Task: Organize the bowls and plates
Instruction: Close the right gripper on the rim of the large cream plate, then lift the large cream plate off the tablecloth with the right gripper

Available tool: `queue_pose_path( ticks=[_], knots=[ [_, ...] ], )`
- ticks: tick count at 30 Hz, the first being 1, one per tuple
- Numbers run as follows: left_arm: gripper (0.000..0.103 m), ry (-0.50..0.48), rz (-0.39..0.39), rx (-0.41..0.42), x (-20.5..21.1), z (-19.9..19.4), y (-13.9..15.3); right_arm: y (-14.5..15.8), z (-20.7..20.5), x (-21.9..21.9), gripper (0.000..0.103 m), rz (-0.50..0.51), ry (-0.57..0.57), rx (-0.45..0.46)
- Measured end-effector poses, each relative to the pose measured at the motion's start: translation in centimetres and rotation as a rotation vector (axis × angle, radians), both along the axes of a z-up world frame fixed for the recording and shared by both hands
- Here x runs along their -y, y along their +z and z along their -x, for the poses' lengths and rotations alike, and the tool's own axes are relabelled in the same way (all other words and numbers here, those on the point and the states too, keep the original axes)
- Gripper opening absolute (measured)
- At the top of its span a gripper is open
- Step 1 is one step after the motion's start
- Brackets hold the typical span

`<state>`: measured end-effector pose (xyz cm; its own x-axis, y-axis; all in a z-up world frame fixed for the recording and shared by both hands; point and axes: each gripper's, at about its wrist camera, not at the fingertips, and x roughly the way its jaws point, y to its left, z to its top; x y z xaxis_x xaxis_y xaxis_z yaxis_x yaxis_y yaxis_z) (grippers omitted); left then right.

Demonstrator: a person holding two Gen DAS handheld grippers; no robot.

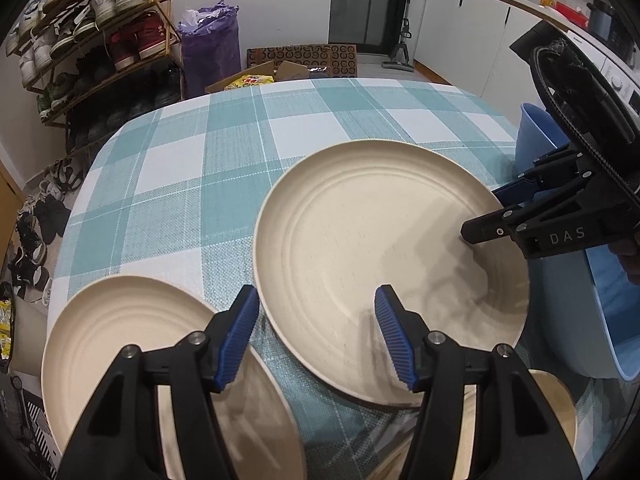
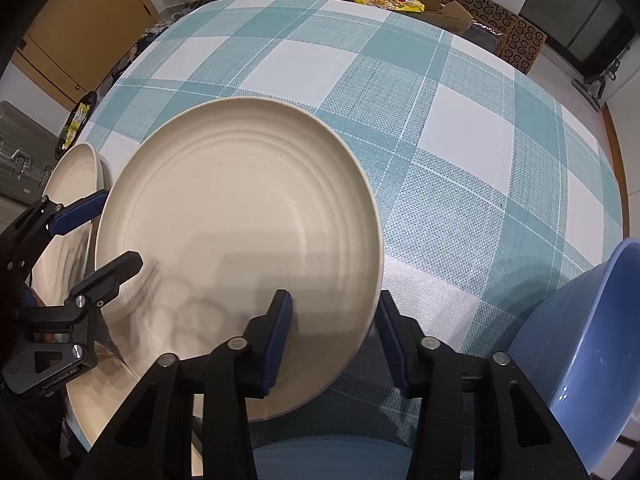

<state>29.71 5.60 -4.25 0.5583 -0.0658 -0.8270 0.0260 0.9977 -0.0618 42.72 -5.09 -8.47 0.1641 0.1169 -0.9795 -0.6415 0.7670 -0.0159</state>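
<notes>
While right gripper (image 2: 334, 340) is straddling big cream plate (image 2: 240, 232) rim, jaws spread, not yet pinching: squaring pads, seating deeper; left gripper (image 1: 316, 336) hovering spread.

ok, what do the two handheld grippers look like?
Both match: black angular linkage arms with silver pivot pins, and ribbed blue pads on the fingers. The left gripper carries small white lettering on its body in the right wrist view; the right gripper shows "DAS" and a black toothed belt loop.

Round cream ridged plate (image 2: 240, 216) on a teal-and-white checked tablecloth (image 2: 460, 140); glossy blue plastic bowl (image 2: 580, 340); blue-padded black grippers (image 2: 332, 344).
</notes>
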Motion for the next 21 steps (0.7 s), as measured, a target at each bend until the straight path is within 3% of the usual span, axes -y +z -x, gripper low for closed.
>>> queue_pose_path(
  ticks=[9, 21],
  knots=[
    [0.039, 0.060, 0.032, 0.003, -1.2, 0.0, 0.1, 0.7, 0.1, 0.5, 0.028, 0.013, -0.011, 0.053],
    [0.039, 0.077, 0.051, 0.032, -1.4, 0.1, 1.0, 1.7, 0.3, 0.9, 0.021, 0.007, -0.038, 0.088]
  ],
)
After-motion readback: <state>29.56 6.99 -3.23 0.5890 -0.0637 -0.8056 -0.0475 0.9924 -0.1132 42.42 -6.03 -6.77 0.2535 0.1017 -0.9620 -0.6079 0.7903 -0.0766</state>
